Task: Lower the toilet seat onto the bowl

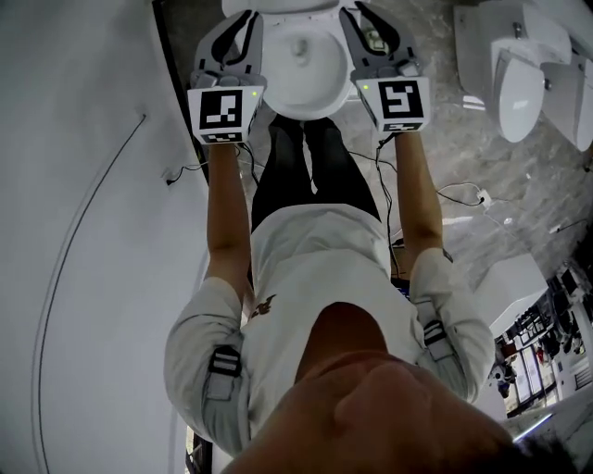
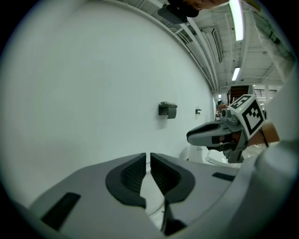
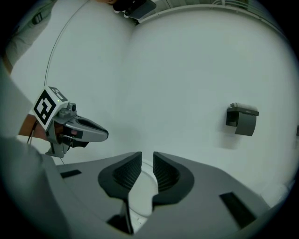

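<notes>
The white toilet [image 1: 301, 65] stands at the top of the head view, its seat ring [image 1: 278, 93] low over the bowl. Whether the ring rests on the bowl I cannot tell. My left gripper [image 1: 246, 18] sits against the seat's left side. Its jaws are shut [image 2: 148, 156], with only a sliver of white between the ribbed pads. My right gripper [image 1: 358, 13] is at the seat's right side. Its jaws stand slightly apart [image 3: 147, 158], and the seat's white rim [image 3: 142, 196] shows in the gap without being pressed. Each gripper view shows the other gripper beside it.
More white toilets [image 1: 519, 83] stand at the right on the grey marbled floor, with cables [image 1: 463, 194] lying nearby. A white curved wall [image 1: 83, 231] fills the left side. A dark holder [image 3: 242, 119] hangs on the wall ahead. The person's dark trouser legs [image 1: 306, 167] stand before the bowl.
</notes>
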Available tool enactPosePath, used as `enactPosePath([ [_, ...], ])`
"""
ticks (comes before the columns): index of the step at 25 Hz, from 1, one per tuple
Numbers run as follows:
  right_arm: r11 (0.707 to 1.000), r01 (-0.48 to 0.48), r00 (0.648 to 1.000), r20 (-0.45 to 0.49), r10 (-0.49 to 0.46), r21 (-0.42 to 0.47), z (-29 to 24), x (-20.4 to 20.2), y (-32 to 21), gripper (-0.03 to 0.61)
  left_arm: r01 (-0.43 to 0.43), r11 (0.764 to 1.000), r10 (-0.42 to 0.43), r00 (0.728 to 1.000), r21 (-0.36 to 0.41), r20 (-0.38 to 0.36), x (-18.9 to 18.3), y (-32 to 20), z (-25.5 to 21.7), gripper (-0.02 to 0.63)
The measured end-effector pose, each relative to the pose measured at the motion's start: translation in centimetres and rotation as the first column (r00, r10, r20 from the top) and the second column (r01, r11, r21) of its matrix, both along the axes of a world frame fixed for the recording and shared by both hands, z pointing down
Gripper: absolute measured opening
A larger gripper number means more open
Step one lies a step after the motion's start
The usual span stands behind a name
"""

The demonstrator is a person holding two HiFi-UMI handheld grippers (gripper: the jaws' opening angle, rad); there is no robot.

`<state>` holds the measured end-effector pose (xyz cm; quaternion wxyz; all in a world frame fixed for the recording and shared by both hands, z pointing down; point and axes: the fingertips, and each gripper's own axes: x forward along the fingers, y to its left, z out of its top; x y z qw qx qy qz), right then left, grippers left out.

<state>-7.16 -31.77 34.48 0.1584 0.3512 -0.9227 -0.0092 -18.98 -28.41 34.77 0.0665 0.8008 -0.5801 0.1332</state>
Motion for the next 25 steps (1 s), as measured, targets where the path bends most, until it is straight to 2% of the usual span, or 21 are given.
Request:
enactPosePath([
  [8, 1.0, -0.023, 0.999, -0.038, 0.022, -0.013, 2.5, -1.6, -3.5, 0.106, -0.058, 0.998, 0.058, 0.998, -0.029, 0.011, -0.8, -4.2, 2.5, 0.026],
  [14, 0.999, -0.036, 0.997, -0.064, 0.035, -0.014, 5.0, -2.3, -5.3, 0.118, -0.077, 0.996, 0.078, 0.997, -0.041, 0.008, -1.0, -5.5, 4.9, 0.026],
  [25, 1.0, 0.024, 0.981, -0.191, -0.022, 0.009, 9.5, -4.8, -9.4, 0.16, -0.102, 0.992, 0.103, 0.995, -0.072, 0.001, -1.3, -7.6, 7.9, 0.044],
])
